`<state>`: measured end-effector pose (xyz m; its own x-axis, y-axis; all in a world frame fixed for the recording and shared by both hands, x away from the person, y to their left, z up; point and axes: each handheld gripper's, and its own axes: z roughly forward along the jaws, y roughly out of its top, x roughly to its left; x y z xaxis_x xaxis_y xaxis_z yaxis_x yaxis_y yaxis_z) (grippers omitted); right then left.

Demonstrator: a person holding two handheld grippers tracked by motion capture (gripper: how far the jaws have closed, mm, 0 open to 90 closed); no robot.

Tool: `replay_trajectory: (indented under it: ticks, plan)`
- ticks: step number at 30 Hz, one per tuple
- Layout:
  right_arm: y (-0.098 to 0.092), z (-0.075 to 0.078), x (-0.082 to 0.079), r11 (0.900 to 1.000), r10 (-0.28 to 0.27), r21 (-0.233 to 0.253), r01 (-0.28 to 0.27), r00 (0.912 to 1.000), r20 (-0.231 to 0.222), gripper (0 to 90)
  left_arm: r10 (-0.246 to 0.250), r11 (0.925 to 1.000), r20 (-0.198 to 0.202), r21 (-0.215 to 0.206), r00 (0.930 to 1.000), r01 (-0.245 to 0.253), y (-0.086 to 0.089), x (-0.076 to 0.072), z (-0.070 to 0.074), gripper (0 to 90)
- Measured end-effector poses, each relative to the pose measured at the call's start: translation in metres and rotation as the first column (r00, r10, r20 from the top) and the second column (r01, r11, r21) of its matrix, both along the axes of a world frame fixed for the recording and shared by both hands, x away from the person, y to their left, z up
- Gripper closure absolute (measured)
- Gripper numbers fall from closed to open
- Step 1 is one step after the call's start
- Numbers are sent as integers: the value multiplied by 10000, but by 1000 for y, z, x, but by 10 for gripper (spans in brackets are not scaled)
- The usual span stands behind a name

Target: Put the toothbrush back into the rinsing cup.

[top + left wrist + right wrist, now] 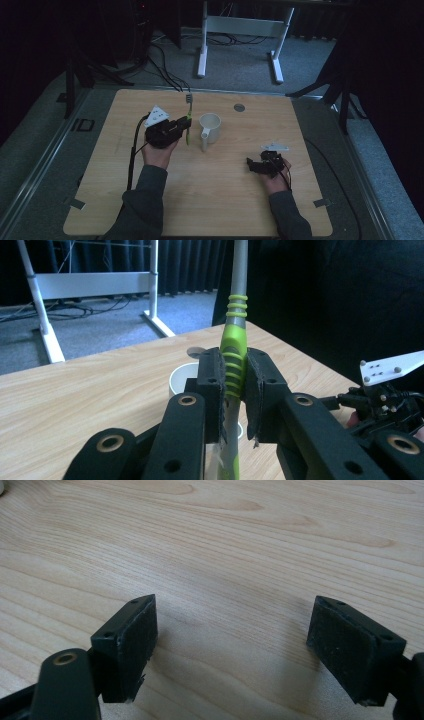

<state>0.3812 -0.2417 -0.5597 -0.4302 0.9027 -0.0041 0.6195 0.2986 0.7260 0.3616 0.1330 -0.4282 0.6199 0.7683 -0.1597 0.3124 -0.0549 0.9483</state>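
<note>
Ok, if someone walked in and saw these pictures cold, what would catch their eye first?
Probably the bright green and grey toothbrush, clamped upright by its ribbed handle in the left gripper over the pale wooden table. Next, the white mug standing just right of it, near the table's middle. The right gripper hangs with its jaws wide apart over bare wood on the table's right side.

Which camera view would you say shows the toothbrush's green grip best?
The left gripper view: the toothbrush stands close up, clamped between the left gripper pads. The high view shows it small and dim beside the white mug; the right gripper view looks at bare table.
</note>
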Motion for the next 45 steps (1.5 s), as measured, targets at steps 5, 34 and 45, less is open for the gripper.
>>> replay_trajectory:
  ticks: [5, 34, 45]
  plan:
    - [0, 0, 0, 10000, 2, 0, -2, 10000, 2, 198, -48, 10000, 66, -14, 10000, 48, 0, 2, -1, 788]
    - [0, 0, 0, 10000, 2, -1, -2, 10000, 19, 198, -275, 9995, 318, -112, 9991, 279, -16, 14, -6, 787]
    - [0, 0, 0, 10000, 3, -3, -2, 10000, 20, 198, -167, 9996, 352, -235, 9992, 175, -19, 17, -8, 786]
